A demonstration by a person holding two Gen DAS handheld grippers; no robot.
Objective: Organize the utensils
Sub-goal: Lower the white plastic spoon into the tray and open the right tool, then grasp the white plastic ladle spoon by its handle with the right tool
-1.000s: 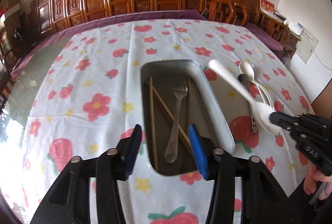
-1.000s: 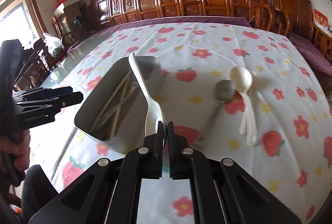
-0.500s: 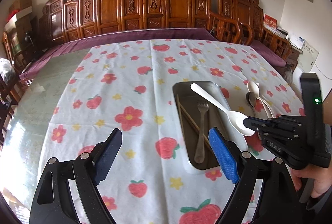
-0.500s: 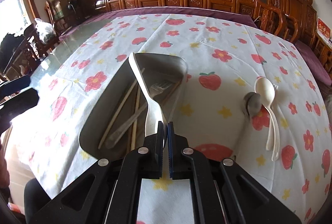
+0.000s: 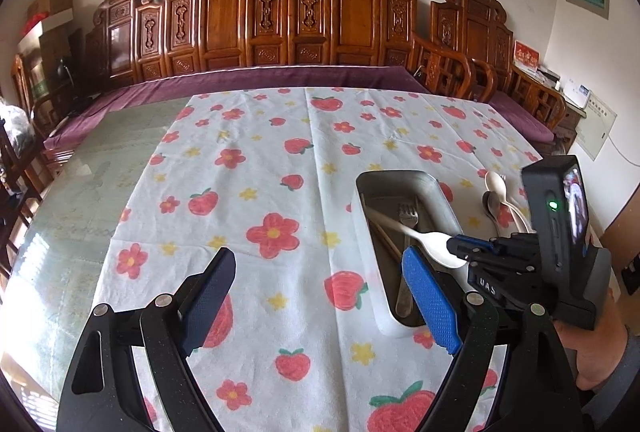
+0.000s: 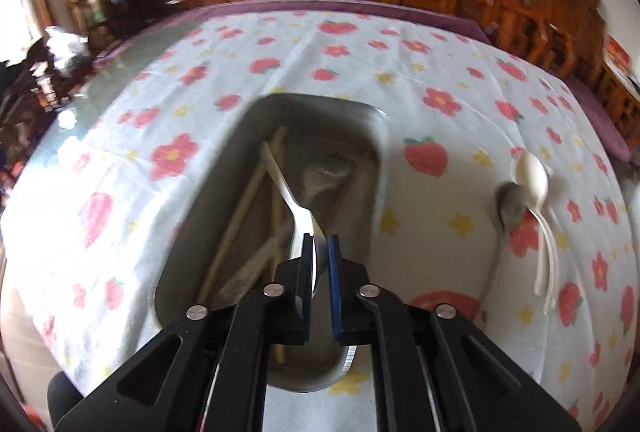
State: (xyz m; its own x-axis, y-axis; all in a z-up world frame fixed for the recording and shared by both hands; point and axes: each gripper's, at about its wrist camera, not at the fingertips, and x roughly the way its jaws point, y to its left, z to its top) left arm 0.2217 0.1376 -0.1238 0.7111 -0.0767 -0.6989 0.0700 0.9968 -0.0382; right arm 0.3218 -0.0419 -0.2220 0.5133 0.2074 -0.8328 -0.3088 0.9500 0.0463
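Observation:
A metal tray [image 5: 363, 252] [image 6: 320, 101] on the flowered cloth holds a fork [image 5: 408, 216] and wooden chopsticks [image 6: 240, 216]. My right gripper [image 6: 320, 238] [image 5: 456, 248] hangs over the tray's near end. Its jaws are opening, with a narrow gap showing. The bowl of a white plastic spoon [image 6: 288, 192] [image 5: 436, 244] sits between them, its handle slanting down into the tray. My left gripper [image 5: 316, 256] is wide open over bare cloth left of the tray, holding nothing.
Right of the tray, white spoons [image 6: 532, 176] [image 5: 496, 182] and a metal spoon [image 6: 510, 204] [image 5: 492, 202] lie on the cloth. Carved wooden chairs [image 5: 280, 16] and a purple bench line the far side. A hand [image 5: 600, 348] holds the right gripper.
The left gripper pulled back and up from the tray and spread wide. The right gripper carried the white spoon over the tray, tipped its handle down inside, and its jaws parted slightly.

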